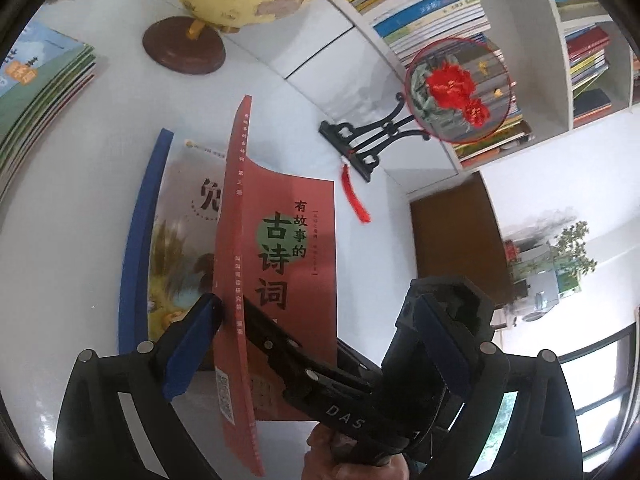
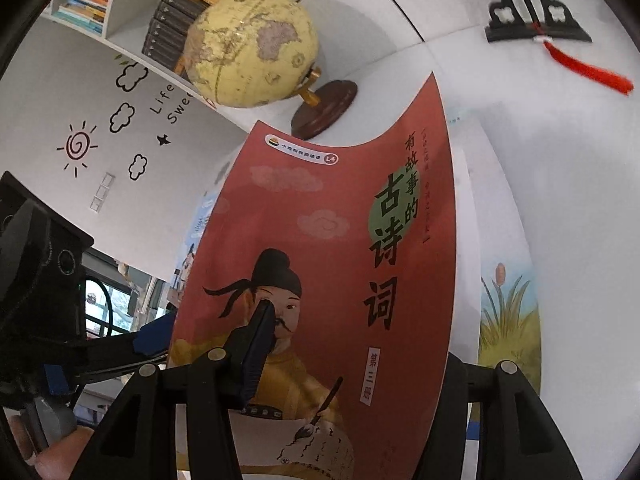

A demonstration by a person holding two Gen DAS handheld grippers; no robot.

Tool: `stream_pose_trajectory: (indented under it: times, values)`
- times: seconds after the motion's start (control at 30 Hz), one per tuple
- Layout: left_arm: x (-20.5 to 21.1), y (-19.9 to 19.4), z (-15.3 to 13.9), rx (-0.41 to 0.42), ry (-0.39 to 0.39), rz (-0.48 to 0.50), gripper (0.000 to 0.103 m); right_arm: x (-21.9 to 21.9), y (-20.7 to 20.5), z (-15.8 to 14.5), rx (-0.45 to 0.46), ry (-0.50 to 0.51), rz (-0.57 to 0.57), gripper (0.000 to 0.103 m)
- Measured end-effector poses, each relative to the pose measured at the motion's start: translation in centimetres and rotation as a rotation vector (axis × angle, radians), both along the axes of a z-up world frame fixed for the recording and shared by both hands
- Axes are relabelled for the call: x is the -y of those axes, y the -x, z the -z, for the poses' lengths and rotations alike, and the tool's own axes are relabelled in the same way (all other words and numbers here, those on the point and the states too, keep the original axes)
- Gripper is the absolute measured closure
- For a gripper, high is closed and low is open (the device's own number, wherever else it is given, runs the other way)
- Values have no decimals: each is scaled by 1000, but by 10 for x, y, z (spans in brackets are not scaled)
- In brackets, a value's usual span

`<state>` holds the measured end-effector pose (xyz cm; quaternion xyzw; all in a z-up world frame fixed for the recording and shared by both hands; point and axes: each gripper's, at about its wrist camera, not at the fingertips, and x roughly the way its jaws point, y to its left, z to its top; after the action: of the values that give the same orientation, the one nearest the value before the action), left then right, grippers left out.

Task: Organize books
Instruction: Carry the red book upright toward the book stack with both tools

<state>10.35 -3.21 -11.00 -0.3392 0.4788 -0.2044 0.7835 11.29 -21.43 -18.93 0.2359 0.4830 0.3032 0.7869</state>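
Right claw clenched on red book; left claw released, straddling its spine

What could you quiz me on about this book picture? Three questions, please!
1. True or false: the red book lies flat on the desk.
2. Which gripper clamps the red book? A) left B) right
3. Fill in: the yellow ball on a wooden base behind the book is a ____.

Key:
1. False: it is held up, cover facing the right wrist camera.
2. B: the right gripper pinches it.
3. globe
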Motion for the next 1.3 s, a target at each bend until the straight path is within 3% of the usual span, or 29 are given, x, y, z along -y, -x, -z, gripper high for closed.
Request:
stream_pose_trajectory:
  times: [0.37, 0.73, 1.07, 1.2, 1.3]
  values:
    - [-37, 28, -63, 147, -32, 35, 8, -40, 18, -62, 136, 23, 12, 50]
    - [-161, 40, -105, 251, -54, 60, 8, -159, 35, -117, 244, 37, 49, 50]
    - [-258, 16, -99, 254, -38, 53, 6, -269, 12, -126, 254, 63, 27, 50]
    - [-284, -3, -79, 210, -30, 64, 6, -297, -1, -112, 220, 94, 17, 50]
    - [-297, -11, -73, 226, -49, 56, 4, -316, -12, -96, 192, 109, -3, 50]
